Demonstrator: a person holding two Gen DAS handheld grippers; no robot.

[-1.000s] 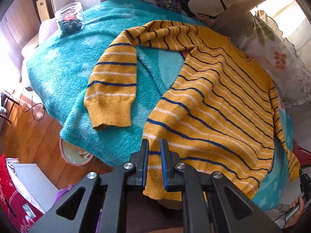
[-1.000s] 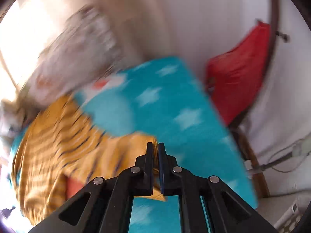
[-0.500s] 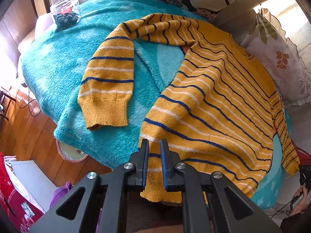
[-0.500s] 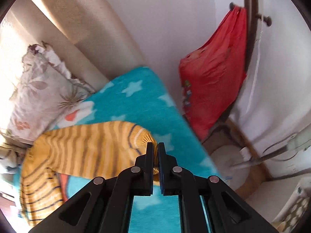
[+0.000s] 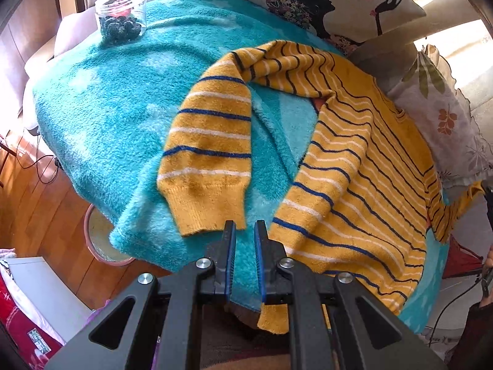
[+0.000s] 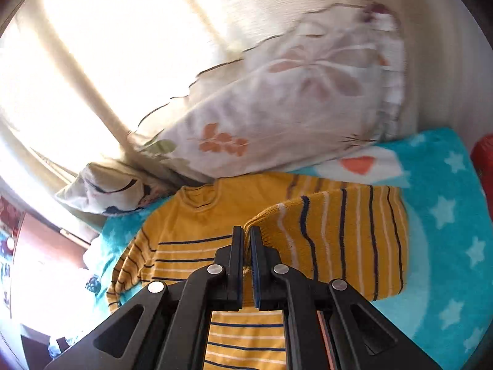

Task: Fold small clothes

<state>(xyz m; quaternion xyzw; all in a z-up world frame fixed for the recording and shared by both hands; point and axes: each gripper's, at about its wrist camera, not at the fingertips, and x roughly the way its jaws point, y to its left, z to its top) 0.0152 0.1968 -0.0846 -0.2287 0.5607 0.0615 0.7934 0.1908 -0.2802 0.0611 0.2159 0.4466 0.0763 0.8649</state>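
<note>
Sweater, yellow with dark and white stripes, lies spread on a fluffy teal blanket, body flat and one sleeve bent back on itself so that its cuff points toward the left claw. That sleeve looks laid out ready for folding inward. The left claw hovers just short of the cuff with its jaws slightly parted and nothing between them; the cuff sits just ahead and a little to its left, and the sweater's hem runs ahead to its right and passes under the right finger. In the right wrist view, the other sleeve is doubled over above the sweater's body, and the right claw is clenched on the cuff end of it, a tuft of yellow knit showing between the narrow jaws; the hold seems meant to carry that sleeve across the chest, so the first fold appears under way on this side. The collar lies ahead and left of the right claw, the folded sleeve stretches off to its right. Beyond the sweater, leaf-print cushions lean at the far edge, and a clear jar of dark bits stands well beyond the left claw on the blanket's far corner.
</note>
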